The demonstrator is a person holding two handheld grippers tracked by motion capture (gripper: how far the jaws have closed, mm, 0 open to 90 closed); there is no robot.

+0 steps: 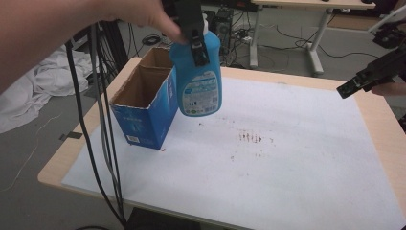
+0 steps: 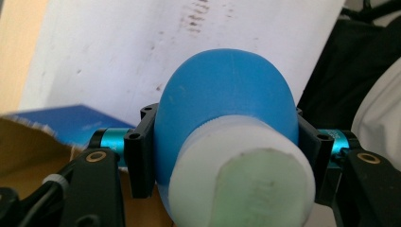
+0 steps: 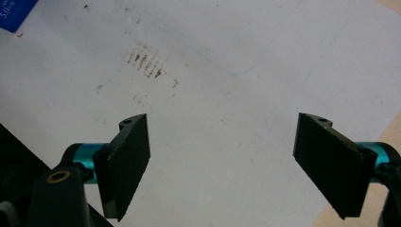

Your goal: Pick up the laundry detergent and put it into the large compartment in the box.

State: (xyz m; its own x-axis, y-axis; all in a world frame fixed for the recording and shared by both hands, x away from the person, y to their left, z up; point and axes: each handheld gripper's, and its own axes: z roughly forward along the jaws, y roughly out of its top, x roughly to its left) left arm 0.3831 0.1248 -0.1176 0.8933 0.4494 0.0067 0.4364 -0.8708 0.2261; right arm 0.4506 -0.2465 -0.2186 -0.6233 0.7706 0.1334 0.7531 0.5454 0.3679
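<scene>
Blue bottle (image 1: 198, 76) clamped at the neck by left gripper (image 1: 195, 40), hanging above table (image 1: 373, 129) beside open blue box (image 1: 143, 108). Right gripper (image 3: 222, 165) wide, empty, over white mat (image 1: 287, 163).

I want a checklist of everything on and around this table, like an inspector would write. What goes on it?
Surface: wooden table under a white mat with reddish-brown stains.
Job's things: blue bottle with a white cap, held in the air beside an open blue cardboard box that stands on the mat's left part.
Clutter: nothing seen on the mat besides the stains.
Grippers: left gripper shut on the bottle's neck; right gripper open, holding nothing, above the mat.
Cables: black cables hang down at the left.
Surroundings: white cloth on the floor, another table and wires behind.
</scene>
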